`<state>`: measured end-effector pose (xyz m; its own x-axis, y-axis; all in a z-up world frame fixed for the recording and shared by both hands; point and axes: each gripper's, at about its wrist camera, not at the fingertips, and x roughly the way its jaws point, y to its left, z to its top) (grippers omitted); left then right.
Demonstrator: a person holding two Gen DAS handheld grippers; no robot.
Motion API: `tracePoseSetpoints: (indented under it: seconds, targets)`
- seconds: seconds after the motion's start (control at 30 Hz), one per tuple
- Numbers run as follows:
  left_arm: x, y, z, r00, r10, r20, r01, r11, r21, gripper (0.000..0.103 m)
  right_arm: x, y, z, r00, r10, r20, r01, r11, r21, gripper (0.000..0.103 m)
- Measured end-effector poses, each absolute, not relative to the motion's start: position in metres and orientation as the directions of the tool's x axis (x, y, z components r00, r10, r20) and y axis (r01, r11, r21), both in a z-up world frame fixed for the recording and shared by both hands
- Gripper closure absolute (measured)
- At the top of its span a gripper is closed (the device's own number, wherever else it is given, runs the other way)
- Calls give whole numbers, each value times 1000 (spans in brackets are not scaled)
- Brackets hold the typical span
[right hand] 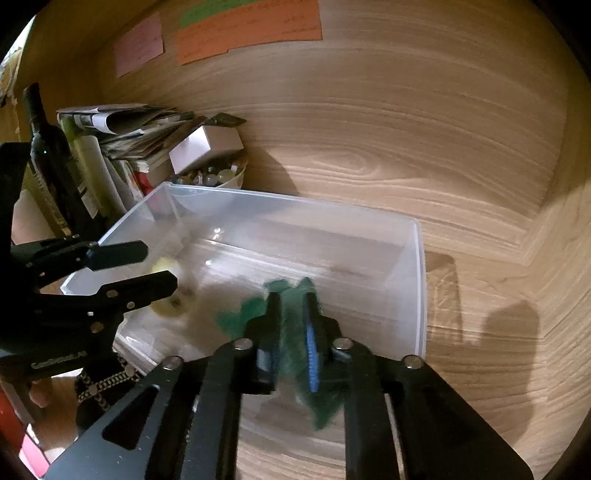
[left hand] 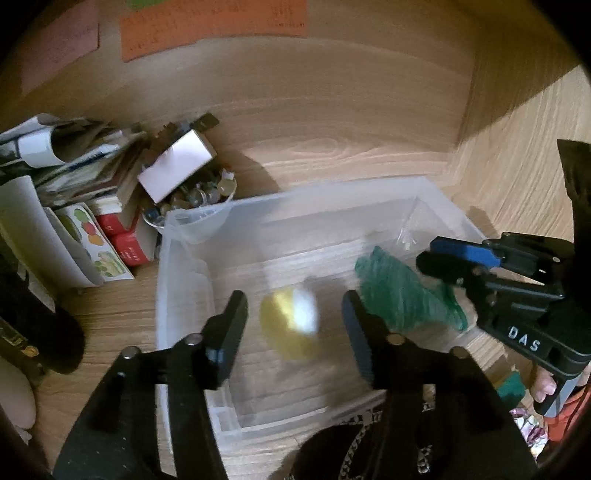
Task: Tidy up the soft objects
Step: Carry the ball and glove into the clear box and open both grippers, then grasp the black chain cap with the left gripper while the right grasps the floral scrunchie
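A clear plastic bin [left hand: 184,258] [right hand: 419,280] sits on the wooden surface. My left gripper [left hand: 295,314] is open above the bin. Between its fingers, lower down, a blurred yellow and white soft toy [left hand: 291,325] shows inside the bin, also seen in the right wrist view [right hand: 166,306]. My right gripper [right hand: 291,306] [left hand: 432,262] is shut on a green soft toy [right hand: 291,332] [left hand: 402,291] and holds it over the bin's right half. Whether the yellow toy rests on the bin floor I cannot tell.
At the back left stand a pile of papers and books [left hand: 74,158], a white box [left hand: 177,166] on a bowl of small round things [left hand: 199,195], red boxes [left hand: 125,240] and a dark bottle [right hand: 48,147]. Wooden walls with coloured notes [right hand: 247,29] close the back and right.
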<state>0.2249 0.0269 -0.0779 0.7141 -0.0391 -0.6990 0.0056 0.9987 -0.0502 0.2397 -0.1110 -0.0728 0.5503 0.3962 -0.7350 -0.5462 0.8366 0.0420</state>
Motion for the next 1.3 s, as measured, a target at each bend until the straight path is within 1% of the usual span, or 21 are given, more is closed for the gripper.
tracePoseSetpoints:
  seconds: [0.03,0.07,0.1,0.17,0.2,0.23,0.27,0.3,0.33,0.37,0.4,0.43,0.5,0.67,0.77,0.87,1.1,1.2,1.23,1.3]
  targets:
    - [222,27,-76,718,-38,-695,5,999,-50,47,238,-113,-71,561,395,-727,-542,839,38,73]
    - [221,27,-74,720,-39,-693,6,999,-51,47,236,-114,-68,574,395,-717,-538,842,33,65]
    - [219,28,-72,724,-41,-689,6,999,-53,47,235,-115,-65,582,396,-710,-538,842,29,62]
    - [212,28,-65,734,-38,-678,4,999,-52,47,230,-118,-57,602,399,-692,-536,844,21,61]
    - [209,28,-63,739,-36,-673,3,999,-50,46,227,-121,-51,616,405,-676,-534,845,19,57]
    - [204,28,-59,748,-29,-664,-2,999,-46,38,224,-124,-46,627,408,-663,-533,846,17,54]
    - [198,29,-54,762,-22,-648,-10,999,-45,28,221,-126,-40,640,410,-649,-531,848,13,49]
    - [193,30,-50,775,-14,-631,-19,999,-45,24,217,-129,-34,655,413,-633,-528,849,7,45]
    - [188,31,-46,788,-6,-616,-27,999,-45,16,211,-133,-28,668,418,-616,-529,849,1,44]
    - [183,31,-43,794,-1,-607,-32,998,-45,10,207,-135,-23,678,422,-602,-531,848,-5,40]
    - [179,33,-40,803,4,-597,-39,998,-46,8,202,-138,-18,690,425,-586,-531,848,-11,35]
    - [173,34,-36,812,9,-584,-46,998,-49,4,195,-141,-12,706,425,-567,-527,850,-19,32]
    - [164,35,-30,823,13,-568,-52,997,-52,3,184,-146,-3,724,434,-536,-528,849,-28,22]
    - [136,33,-21,847,31,-531,-60,997,-39,1,156,-158,7,737,460,-495,-540,841,-23,21]
    - [124,30,-23,850,33,-526,-59,998,-32,1,141,-163,5,735,463,-496,-543,839,-20,21]
    - [111,30,-30,847,31,-530,-58,998,-34,0,128,-167,-4,721,465,-515,-547,837,-11,21]
    - [91,28,-63,790,22,-613,-66,997,-50,0,102,-168,-41,660,453,-600,-564,826,4,21]
    - [87,29,-83,754,19,-657,-75,996,-58,0,97,-170,-58,612,466,-639,-569,821,54,22]
    - [84,28,-88,746,16,-666,-77,995,-62,0,96,-170,-63,602,467,-648,-567,821,66,23]
    - [81,27,-97,738,16,-674,-88,993,-73,0,93,-173,-72,592,455,-666,-561,825,66,35]
